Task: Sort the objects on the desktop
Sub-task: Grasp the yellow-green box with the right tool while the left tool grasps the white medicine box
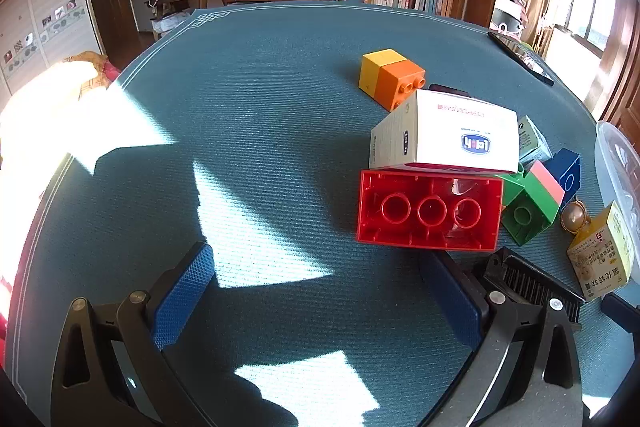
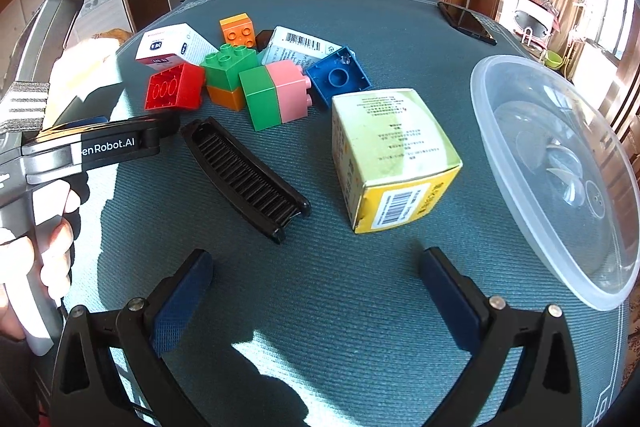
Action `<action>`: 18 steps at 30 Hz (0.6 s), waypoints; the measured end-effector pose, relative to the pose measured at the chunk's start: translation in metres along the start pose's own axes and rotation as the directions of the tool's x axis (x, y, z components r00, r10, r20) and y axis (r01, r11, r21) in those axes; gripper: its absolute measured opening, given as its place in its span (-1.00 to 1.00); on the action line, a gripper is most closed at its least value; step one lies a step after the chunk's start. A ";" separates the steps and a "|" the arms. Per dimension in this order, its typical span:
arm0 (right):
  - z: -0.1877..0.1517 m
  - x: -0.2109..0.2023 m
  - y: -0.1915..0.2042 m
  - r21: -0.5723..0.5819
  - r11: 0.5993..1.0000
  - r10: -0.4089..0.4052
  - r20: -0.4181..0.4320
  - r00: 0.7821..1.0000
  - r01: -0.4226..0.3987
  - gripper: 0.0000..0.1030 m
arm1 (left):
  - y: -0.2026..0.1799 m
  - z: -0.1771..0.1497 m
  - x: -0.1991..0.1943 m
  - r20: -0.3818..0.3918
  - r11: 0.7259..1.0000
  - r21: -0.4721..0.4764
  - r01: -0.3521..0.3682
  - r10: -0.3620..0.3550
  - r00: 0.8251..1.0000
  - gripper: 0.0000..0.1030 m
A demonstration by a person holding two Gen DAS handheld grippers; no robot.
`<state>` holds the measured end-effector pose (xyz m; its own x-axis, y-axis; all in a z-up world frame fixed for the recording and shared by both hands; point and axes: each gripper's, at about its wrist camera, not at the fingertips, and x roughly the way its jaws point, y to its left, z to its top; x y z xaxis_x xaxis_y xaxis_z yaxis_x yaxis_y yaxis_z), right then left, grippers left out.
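Meanwhile, both grippers hang low over the teal table mat (image 2: 360, 307), each with its jaws spread wide and nothing between them. The left gripper (image 1: 320, 291) points at bare mat just short of the red brick (image 1: 430, 211), which lies on its side with its three hollow tubes facing the camera; the person's left hand (image 2: 36, 247) wraps the grey handle, fingers curled around it, seen from the right wrist camera. The right gripper (image 2: 316, 291) sits level, aimed at the gap between the black comb (image 2: 246, 173) and the yellow-and-green carton (image 2: 390, 155).

Around the red brick the clutter gathers — a white box (image 1: 448, 135) rests against its top edge, the yellow-and-orange block (image 1: 390, 77) stands beyond that, and the green-and-pink block (image 1: 532, 207) lies just to its right, with a blue brick (image 1: 566, 173) behind it. The comb lies near the red brick on the side toward the person, just past the left gripper's right finger. Well to the right of the brick, past the carton, a clear plastic lid (image 2: 560, 171) rests on the mat. A dark phone (image 2: 466, 19) lies at the far edge.
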<state>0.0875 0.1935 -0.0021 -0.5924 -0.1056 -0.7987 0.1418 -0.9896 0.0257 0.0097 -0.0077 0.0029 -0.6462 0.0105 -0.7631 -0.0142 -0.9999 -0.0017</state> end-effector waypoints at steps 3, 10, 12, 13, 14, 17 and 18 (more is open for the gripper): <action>-0.003 -0.003 -0.001 0.009 1.000 0.013 0.008 1.000 -0.013 1.00 | 0.004 -0.003 -0.007 0.022 0.999 -0.026 0.028 -0.028 0.999 1.00; -0.005 -0.007 0.002 0.027 0.999 0.038 0.024 0.999 -0.038 1.00 | 0.010 -0.010 -0.037 0.154 0.996 -0.056 0.063 -0.054 0.987 1.00; 0.003 -0.001 -0.003 0.029 0.999 0.041 0.024 0.999 -0.041 1.00 | 0.006 -0.009 -0.041 0.177 0.997 -0.047 0.068 -0.059 0.982 1.00; 0.004 -0.001 -0.003 0.031 0.999 0.043 0.025 0.999 -0.044 1.00 | 0.005 -0.009 -0.043 0.185 0.997 -0.042 0.070 -0.061 0.981 1.00; 0.005 -0.001 -0.004 0.033 0.998 0.046 0.026 0.999 -0.047 1.00 | 0.003 -0.006 -0.044 0.188 0.997 -0.038 0.074 -0.065 0.980 1.00; 0.008 0.002 -0.009 0.041 0.997 0.057 0.030 0.998 -0.058 1.00 | -0.001 -0.001 -0.044 0.189 0.995 -0.031 0.093 -0.085 0.978 1.00; 0.006 0.000 -0.008 0.042 0.997 0.059 0.032 0.998 -0.061 1.00 | -0.004 0.003 -0.043 0.184 0.995 -0.028 0.095 -0.088 0.979 1.00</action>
<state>0.0818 0.2007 0.0012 -0.6079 -0.1673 -0.7762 0.1438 -0.9846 0.0996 0.0354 -0.0041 0.0375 -0.7714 0.1002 -0.6284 -0.0539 -0.9943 -0.0923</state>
